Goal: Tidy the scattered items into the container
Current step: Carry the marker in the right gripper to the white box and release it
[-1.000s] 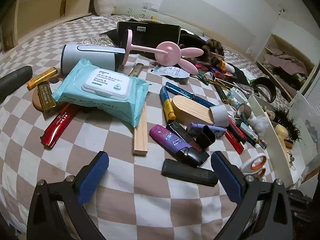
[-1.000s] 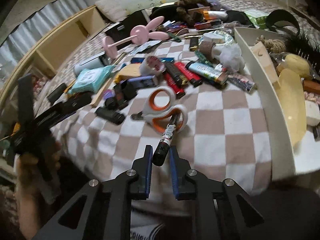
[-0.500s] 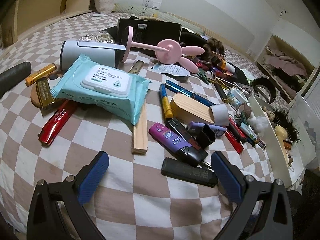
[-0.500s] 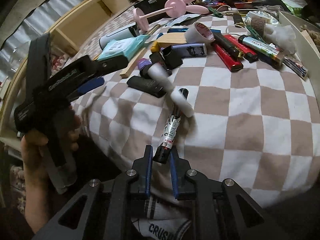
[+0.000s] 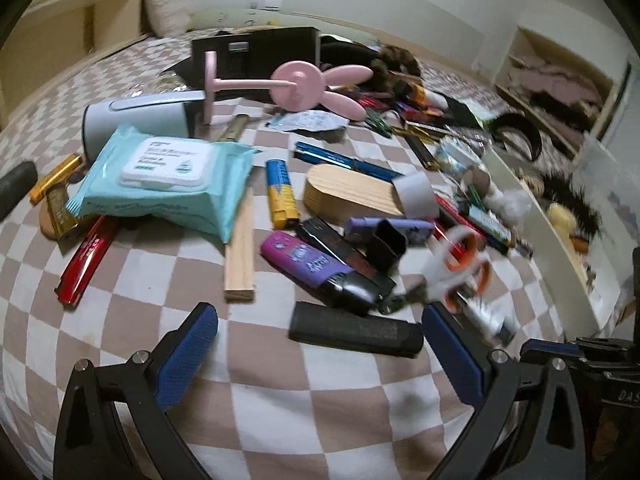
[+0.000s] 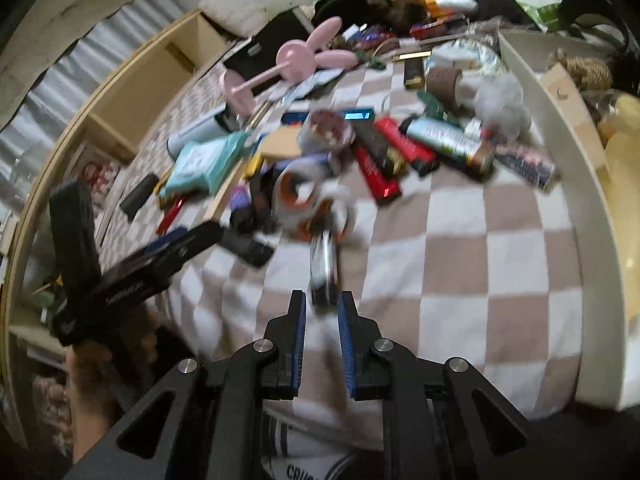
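Note:
My right gripper (image 6: 322, 304) is shut on a slim tube-like marker (image 6: 323, 266), held above the checkered bed; white-and-orange scissors (image 6: 308, 200) hang blurred at its far end. In the left wrist view the scissors (image 5: 460, 264) and marker (image 5: 486, 318) show at the right. My left gripper (image 5: 320, 336) is open and empty, low over the bedspread just short of a black bar (image 5: 354, 334). The white container (image 6: 560, 168) stands at the right with several items in it; it also shows in the left wrist view (image 5: 548, 240).
Scattered on the bed are a teal wipes pack (image 5: 164, 176), a pink bunny fan (image 5: 296, 88), a wooden block (image 5: 348, 194), a wood stick (image 5: 240, 256), a red lighter (image 5: 86, 258), a purple case (image 5: 304, 260) and a white tape roll (image 5: 418, 196). Wooden shelf at left (image 6: 132, 92).
My right gripper swung back over the bed toward the container with the marker; the scissors now dangle blurred at its tip. My left gripper moved slightly forward and stays open.

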Available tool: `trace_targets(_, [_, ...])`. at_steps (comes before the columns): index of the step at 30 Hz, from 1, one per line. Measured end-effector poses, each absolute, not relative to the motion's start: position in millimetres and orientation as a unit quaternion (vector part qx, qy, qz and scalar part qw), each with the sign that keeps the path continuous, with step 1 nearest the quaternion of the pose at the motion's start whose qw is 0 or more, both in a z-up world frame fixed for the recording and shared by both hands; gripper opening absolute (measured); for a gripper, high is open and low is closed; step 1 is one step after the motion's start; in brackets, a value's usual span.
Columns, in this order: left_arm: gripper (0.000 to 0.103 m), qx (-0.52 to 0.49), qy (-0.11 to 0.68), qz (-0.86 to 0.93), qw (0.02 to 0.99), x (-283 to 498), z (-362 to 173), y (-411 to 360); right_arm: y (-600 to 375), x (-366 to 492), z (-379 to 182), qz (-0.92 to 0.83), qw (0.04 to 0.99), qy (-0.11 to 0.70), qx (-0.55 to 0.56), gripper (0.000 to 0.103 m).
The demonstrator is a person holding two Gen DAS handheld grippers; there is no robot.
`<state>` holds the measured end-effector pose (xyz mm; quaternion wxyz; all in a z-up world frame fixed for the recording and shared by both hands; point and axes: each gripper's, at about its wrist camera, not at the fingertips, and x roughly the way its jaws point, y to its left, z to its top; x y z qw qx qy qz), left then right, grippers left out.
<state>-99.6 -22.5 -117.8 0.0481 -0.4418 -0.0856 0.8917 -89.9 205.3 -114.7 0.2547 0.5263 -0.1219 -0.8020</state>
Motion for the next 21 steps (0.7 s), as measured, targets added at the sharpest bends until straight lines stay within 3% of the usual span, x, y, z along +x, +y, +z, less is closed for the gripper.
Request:
trace_targets(8, [0.103, -0.449, -0.084, 0.888, 0.052, -101, -121, -21, 199, -104, -102, -0.830, 0.234, -0.097, 0.497, 0.021])
trace_targets(9, [0.103, -0.449, -0.087, 0.888, 0.052, -101, -121, -22, 199, -107, -102, -0.831, 0.231, -0.096, 0.498, 0.045])
trace_targets(10, [0.103, -0.449, -0.088, 0.888, 0.053, -101, -121, -22, 198, -110, -103, -0.830, 0.231, -0.097, 0.498, 0.080])
trace_targets(11, [0.103, -0.449, -0.088, 0.888, 0.053, -100, -121, -22, 196, -113, -103, -0.829, 0.235, -0.096, 0.498, 0.089])
trace_targets(12, [0.103, -0.449, -0.088, 0.888, 0.054, -101, -121, -21, 193, -115, -103, -0.828, 0.239, -0.095, 0.499, 0.090])
trace_targets(15, [0.103, -0.450, -0.084, 0.887, 0.057, -101, -122, -19, 180, -120, -102, -0.831, 0.241, -0.064, 0.498, 0.086])
trace_targets(18, [0.103, -0.451, -0.081, 0.887, 0.060, -101, -122, -18, 166, -126, -110, -0.823, 0.244, -0.024, 0.512, 0.045])
trace_targets(21, [0.103, -0.450, -0.083, 0.887, 0.060, -100, -122, -18, 164, -125, -114, -0.812, 0.253, -0.013, 0.526, 0.022])
